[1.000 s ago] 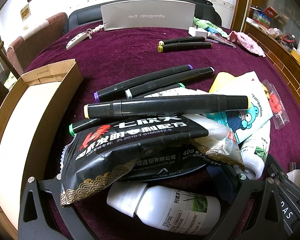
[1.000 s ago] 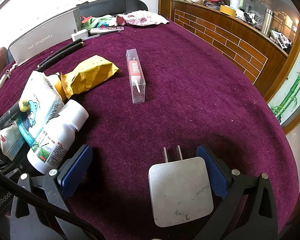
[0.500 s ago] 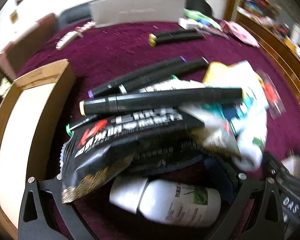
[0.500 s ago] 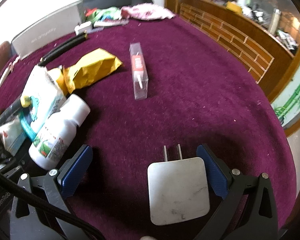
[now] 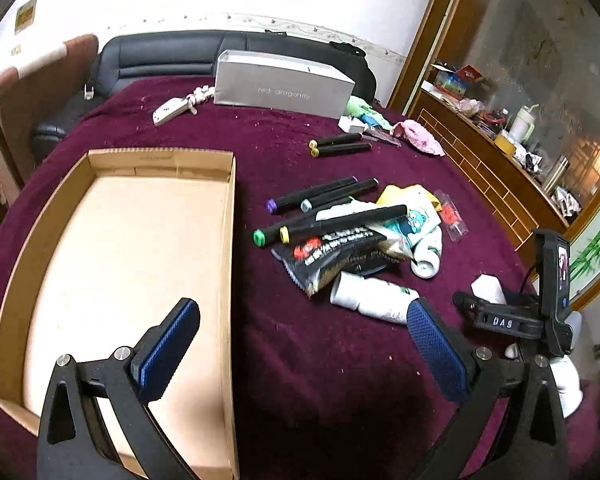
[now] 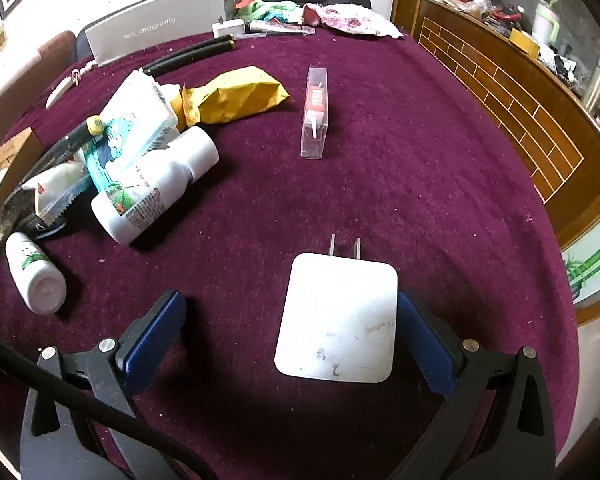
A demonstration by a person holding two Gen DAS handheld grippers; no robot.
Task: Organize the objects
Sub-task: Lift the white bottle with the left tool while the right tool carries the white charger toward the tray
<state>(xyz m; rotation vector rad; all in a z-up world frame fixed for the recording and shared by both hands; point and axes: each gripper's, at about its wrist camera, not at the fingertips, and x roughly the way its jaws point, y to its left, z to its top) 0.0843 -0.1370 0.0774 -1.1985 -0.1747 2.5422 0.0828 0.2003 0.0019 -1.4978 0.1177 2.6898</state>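
While both claws gape wide, the left claw (image 5: 300,344) hangs over the cardboard tray's (image 5: 230,240) bare floor.

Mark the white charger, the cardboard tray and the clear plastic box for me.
white charger (image 6: 336,316), right wrist view, middle of its flat top face.
cardboard tray (image 5: 230,240), left wrist view, its right side wall.
clear plastic box (image 6: 315,114), right wrist view, middle of its long side.
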